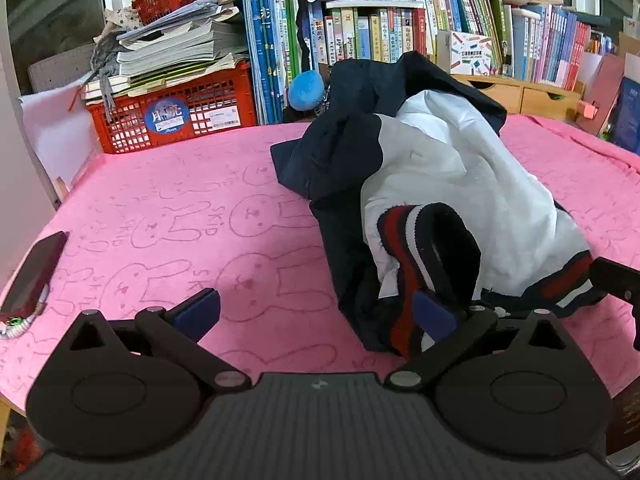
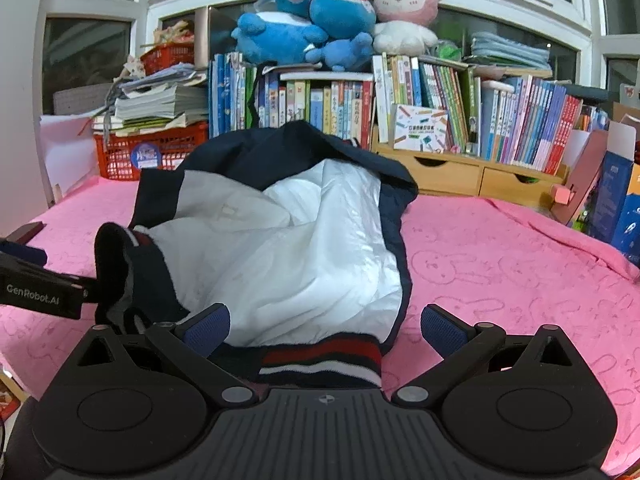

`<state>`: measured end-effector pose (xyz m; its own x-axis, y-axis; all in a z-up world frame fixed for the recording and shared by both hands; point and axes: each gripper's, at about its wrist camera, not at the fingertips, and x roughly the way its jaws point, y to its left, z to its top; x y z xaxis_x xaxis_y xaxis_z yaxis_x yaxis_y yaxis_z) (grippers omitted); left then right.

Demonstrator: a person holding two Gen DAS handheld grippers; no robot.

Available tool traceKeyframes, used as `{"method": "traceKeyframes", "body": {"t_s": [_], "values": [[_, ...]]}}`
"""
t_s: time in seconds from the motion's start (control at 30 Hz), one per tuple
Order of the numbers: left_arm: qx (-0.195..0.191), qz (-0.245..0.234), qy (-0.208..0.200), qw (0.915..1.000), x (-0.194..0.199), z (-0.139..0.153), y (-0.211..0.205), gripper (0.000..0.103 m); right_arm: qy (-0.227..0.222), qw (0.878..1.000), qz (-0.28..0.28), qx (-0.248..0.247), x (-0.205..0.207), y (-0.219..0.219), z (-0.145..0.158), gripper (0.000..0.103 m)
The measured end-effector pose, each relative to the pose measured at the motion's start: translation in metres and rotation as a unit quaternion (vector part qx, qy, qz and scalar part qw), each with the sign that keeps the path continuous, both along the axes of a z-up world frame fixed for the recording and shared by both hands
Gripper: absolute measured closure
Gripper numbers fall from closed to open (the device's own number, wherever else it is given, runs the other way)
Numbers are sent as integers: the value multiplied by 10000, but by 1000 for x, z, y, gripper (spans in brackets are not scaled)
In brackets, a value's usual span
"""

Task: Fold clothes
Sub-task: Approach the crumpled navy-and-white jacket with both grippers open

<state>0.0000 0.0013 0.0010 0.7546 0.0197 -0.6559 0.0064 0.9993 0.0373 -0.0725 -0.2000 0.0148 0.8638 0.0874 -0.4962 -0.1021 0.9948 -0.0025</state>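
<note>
**Jacket still heaped, nothing gripped**

We see the jacket (image 2: 288,240) crumpled mid pink blanket (image 1: 160,220). Beside its striped hem (image 2: 320,356), our right gripper (image 2: 324,330) and left gripper (image 1: 316,316) gape, holding nothing (a one-layer pinch could drag the heap).

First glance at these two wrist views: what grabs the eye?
The crumpled navy-and-white jacket heaped mid-table on the pink bunny-print cloth, its red-white-navy striped hem lying between the open right gripper's fingers. The left gripper is open too, one blue pad against a striped cuff. Behind, blue and pink plush toys sit atop a packed row of books.
</note>
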Motion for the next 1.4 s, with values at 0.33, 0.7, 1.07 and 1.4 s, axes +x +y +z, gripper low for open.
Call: {"method": "traceKeyframes", "body": {"t_s": [0.33,0.7,1.07,1.4], "values": [[-374,-685,154,9968,-14,30,4,0,240,9992,130,-300,-1,10,-7,0],[-301,-945,372,9944,-15,16,-14,0,346,9988,165,-318,-3,9,-10,0],[-250,-1033,580,9926,-13,9,-15,0,415,9984,136,-350,-2,9,-13,0],[-267,-1034,681,9919,-11,8,-14,0,437,9983,117,-365,-2,9,-14,0]]}}
